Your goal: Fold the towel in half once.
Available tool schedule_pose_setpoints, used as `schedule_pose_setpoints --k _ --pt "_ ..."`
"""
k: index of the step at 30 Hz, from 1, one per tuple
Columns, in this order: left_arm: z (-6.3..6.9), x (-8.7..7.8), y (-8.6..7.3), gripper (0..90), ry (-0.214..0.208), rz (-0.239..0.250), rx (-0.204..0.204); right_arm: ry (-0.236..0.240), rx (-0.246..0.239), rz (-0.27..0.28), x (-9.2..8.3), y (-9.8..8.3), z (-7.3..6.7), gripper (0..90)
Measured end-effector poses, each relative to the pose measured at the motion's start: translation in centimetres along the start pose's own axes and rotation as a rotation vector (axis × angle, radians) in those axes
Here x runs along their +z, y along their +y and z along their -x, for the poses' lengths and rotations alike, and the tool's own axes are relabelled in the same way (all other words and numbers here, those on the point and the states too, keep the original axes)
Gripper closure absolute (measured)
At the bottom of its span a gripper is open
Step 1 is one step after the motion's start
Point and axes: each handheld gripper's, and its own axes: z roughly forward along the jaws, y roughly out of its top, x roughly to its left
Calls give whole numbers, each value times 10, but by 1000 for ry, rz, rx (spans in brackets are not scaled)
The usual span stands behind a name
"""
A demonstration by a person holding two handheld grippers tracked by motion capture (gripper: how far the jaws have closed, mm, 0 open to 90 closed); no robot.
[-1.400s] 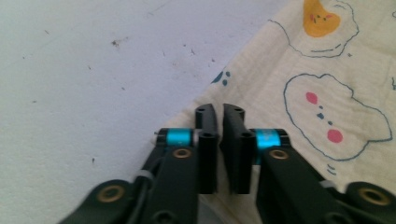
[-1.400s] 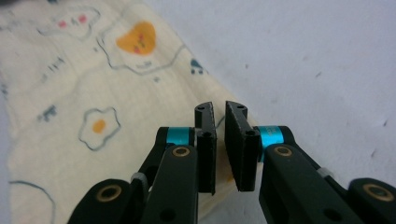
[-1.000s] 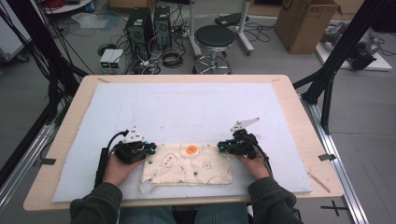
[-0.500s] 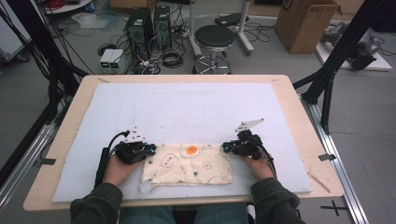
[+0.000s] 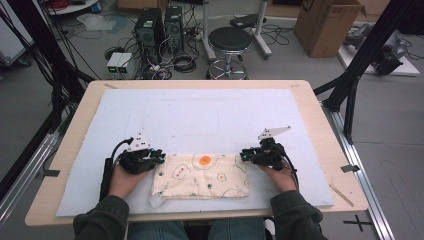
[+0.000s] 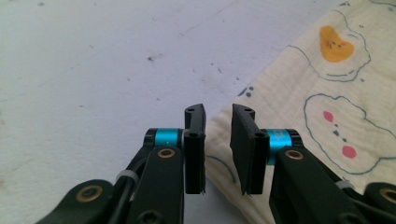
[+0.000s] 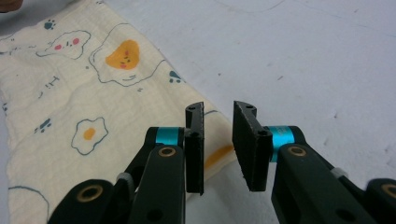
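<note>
The wooden tabletop (image 5: 320, 107) is covered almost edge to edge by a pale blue-white mat (image 5: 200, 115), and on it, close to the tabletop's near edge and about midway between its left and right sides, lies the task's thing: a cream cloth (image 5: 202, 176) printed with fried eggs and paw marks, folded into a flat oblong whose long sides run parallel to that near edge. It looks neat and settled, apart from a small flap poking out at its near left corner. The left tool (image 5: 156, 156) sits at the cloth's left end and the right tool (image 5: 245, 155) at its right end, each held in a hand resting on the mat. Both have just been opening: in the left gripper view the left tool's (image 6: 218, 140) jaws stand a little apart over the cloth's (image 6: 327, 93) corner with nothing pinched between them, and in the right gripper view the right tool's (image 7: 218, 140) jaws likewise gape slightly above the cloth's (image 7: 70, 93) edge, gripping nothing. I judge this fold laid down and released; what may remain is another fold, or tidying that stray flap.
</note>
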Motion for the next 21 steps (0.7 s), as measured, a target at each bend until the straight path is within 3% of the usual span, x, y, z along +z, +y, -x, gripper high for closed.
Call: schedule_pose_setpoints --k 10,16,21 --pt "-8 1 -2 753 39 -8 -36 -19 40 -19 -2 -4 7 736" --pt "-10 6 -3 697 20 -20 -71 -22 42 -20 -1 -4 8 706" --pt "-11 10 -4 662 -28 -22 -98 5 49 -18 2 -3 8 655"
